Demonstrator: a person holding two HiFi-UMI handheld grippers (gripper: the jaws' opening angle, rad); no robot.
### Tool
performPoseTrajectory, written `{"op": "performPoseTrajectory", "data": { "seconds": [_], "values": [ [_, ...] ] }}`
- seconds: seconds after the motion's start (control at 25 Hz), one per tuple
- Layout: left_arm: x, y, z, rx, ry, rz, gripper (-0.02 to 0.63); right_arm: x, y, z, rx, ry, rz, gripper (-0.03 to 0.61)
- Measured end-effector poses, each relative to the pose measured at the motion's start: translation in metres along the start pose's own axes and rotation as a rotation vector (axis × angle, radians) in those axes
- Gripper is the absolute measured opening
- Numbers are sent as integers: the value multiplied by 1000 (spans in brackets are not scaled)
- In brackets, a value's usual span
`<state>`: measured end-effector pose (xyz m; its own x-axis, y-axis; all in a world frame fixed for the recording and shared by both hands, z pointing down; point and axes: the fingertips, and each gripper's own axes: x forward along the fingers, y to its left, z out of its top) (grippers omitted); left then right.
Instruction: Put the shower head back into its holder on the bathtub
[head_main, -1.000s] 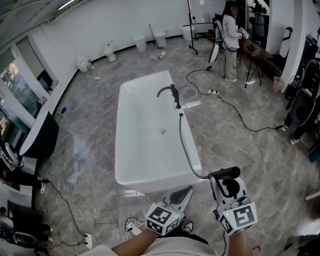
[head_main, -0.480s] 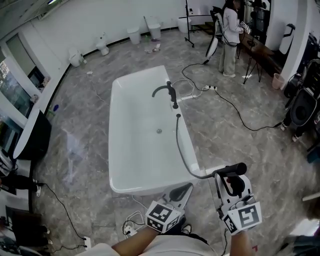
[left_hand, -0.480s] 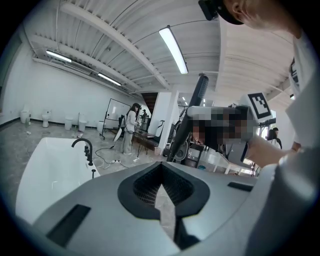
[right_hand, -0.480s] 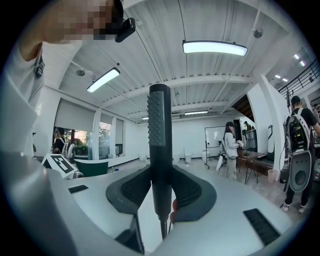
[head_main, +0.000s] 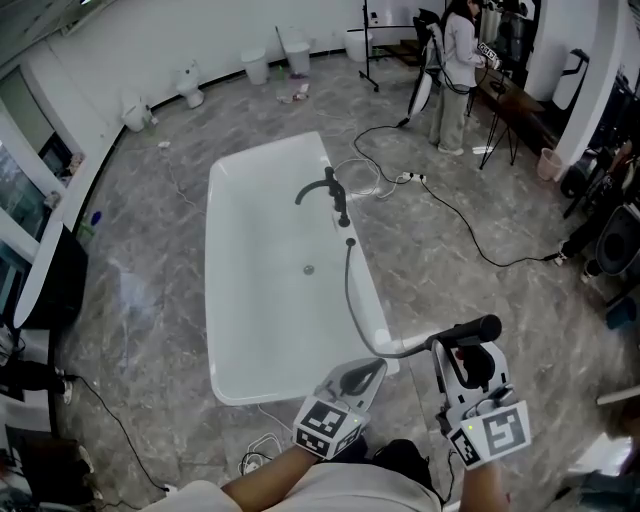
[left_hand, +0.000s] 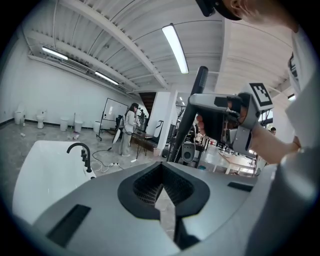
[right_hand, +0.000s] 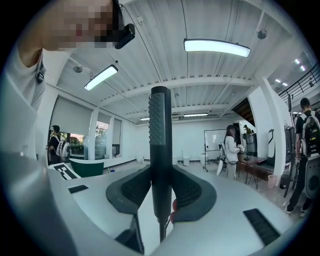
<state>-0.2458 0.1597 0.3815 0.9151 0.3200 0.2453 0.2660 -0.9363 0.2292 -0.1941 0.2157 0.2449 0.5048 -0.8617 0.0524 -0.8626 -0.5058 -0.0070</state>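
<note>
A white bathtub lies ahead of me, with a black faucet and its fittings on the right rim. From there a grey hose runs along the rim to a black stick-shaped shower head. My right gripper is shut on it, off the tub's near right corner. In the right gripper view the shower head stands upright, pinched between the jaws. My left gripper hangs shut and empty beside the same corner. From the left gripper view I see the tub and faucet.
A person stands at the back right near a light stand. Black cables cross the floor right of the tub. Toilets and bins line the far wall. A dark-sided tub sits at the left.
Both grippers have travelled on with me along the tub's near right corner; the tub has slid left in view. The right gripper keeps its grip on the shower head.
</note>
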Motion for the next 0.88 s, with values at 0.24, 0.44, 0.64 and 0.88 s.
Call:
{"op": "performPoseTrajectory", "data": {
  "seconds": [0.24, 0.44, 0.64, 0.88],
  "values": [
    [11, 20, 7, 8, -10, 21, 5, 26, -8, 8, -13, -13, 14, 130],
    [30, 28, 10, -6, -5, 48, 5, 45, -27, 4, 2, -4, 46, 130],
    [66, 35, 13, -21, -3, 99, 5, 67, -58, -3, 16, 1, 112, 130],
    [102, 46, 25, -30, -2, 193, 5, 96, -93, 4, 32, -4, 211, 130]
  ]
}}
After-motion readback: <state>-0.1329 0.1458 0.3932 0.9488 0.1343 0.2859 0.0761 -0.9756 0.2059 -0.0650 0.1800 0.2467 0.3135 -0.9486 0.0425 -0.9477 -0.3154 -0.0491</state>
